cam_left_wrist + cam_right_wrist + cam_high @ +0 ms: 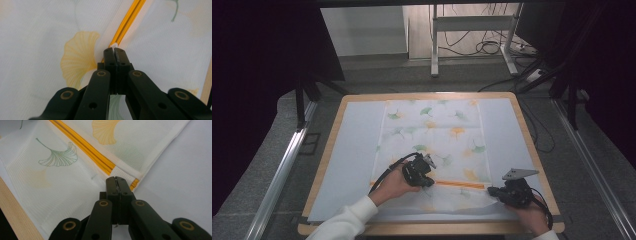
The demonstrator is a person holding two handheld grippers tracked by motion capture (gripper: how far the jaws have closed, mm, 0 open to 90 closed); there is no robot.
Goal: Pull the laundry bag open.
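Both black two-jaw grippers pinch the folded-over near edge of the thin white ginkgo-leaf-printed cloth (432,135) along its orange stripe (459,184), left gripper (424,175) mid-edge, right gripper (492,191) at its corner, cloth stretching away across the pale table mat (352,145).

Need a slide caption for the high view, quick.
Both grippers, left and right, pinch the orange-striped edge of a leaf-print cloth on the table.

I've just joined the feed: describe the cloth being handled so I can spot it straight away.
Start at the wooden table with its pale blue-grey cover. The cloth lies at its middle, running to the near edge. It is sheer white fabric printed with green and yellow ginkgo leaves, and its orange stripe runs between the left tool and right tool, both shut on it.
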